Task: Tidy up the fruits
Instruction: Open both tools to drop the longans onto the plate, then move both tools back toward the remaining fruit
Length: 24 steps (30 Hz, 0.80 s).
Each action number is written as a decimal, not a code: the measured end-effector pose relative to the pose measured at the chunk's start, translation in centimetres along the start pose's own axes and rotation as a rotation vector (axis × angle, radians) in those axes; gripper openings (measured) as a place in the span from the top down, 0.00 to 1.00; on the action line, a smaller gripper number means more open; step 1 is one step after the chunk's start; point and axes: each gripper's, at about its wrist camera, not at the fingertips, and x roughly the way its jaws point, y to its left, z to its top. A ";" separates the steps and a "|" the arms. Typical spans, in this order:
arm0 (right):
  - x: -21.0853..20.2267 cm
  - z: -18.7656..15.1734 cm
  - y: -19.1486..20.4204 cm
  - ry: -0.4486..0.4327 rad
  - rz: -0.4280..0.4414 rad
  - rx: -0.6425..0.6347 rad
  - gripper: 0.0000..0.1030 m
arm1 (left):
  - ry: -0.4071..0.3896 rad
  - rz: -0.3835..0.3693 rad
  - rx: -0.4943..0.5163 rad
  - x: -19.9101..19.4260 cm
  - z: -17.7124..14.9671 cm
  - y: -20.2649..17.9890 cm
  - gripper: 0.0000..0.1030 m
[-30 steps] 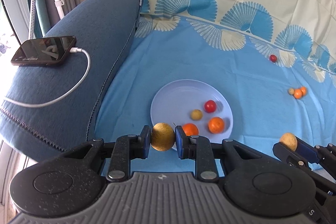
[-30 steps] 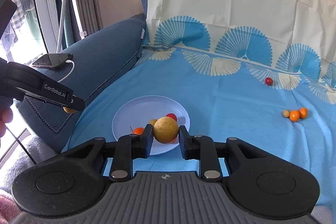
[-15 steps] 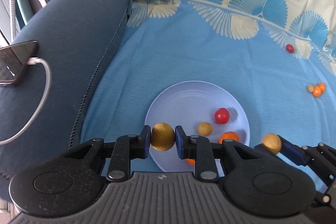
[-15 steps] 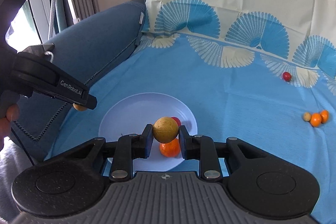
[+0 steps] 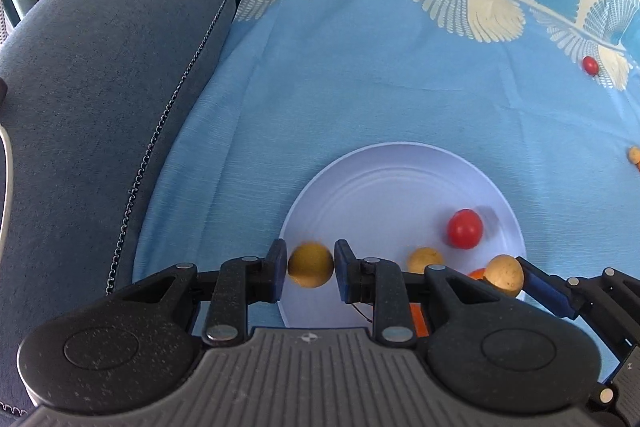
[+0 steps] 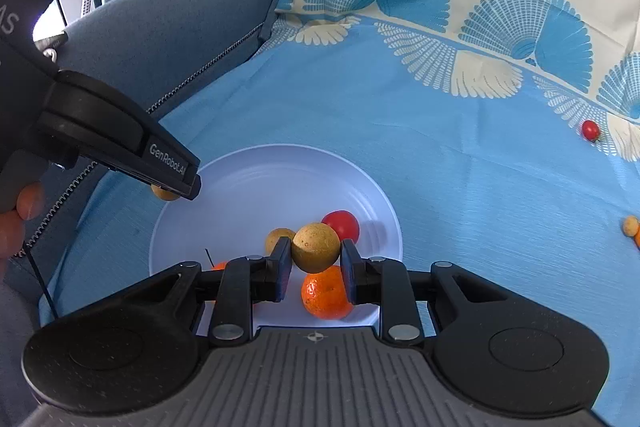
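Both your grippers hold fruit over the round pale-blue plate [image 6: 362,183].

Left gripper [image 5: 310,265] pinches a yellow-brown ball fruit [image 5: 310,265]; right gripper [image 6: 315,259] clasps a similar speckled one [image 6: 316,247]. On the plate: an orange mandarin [image 6: 325,291] and red tomato [image 6: 341,223]. Beyond it a small red fruit [image 6: 590,129] waits. Only the right view shows the mandarin whole.

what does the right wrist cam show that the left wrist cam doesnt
Only the right wrist view shows the large orange whole on the plate, and the left gripper from outside.

Only the left wrist view shows the yellow fruit fully between the left gripper's fingers, and a white cable at the sofa's edge.

Both show the white plate, the red fruit on it, and the right gripper gripping a tan fruit.
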 end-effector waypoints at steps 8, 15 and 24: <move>-1.6 0.5 0.2 -0.015 0.027 -0.002 0.28 | -0.038 0.036 -0.006 -2.8 -0.9 0.8 0.00; -7.2 -1.8 1.1 -0.001 0.002 0.028 0.07 | -0.054 0.059 -0.015 -7.6 -5.8 1.6 0.00; -13.5 -4.4 2.5 -0.007 -0.038 0.077 0.01 | -0.108 0.073 -0.041 -13.2 -11.6 1.9 0.00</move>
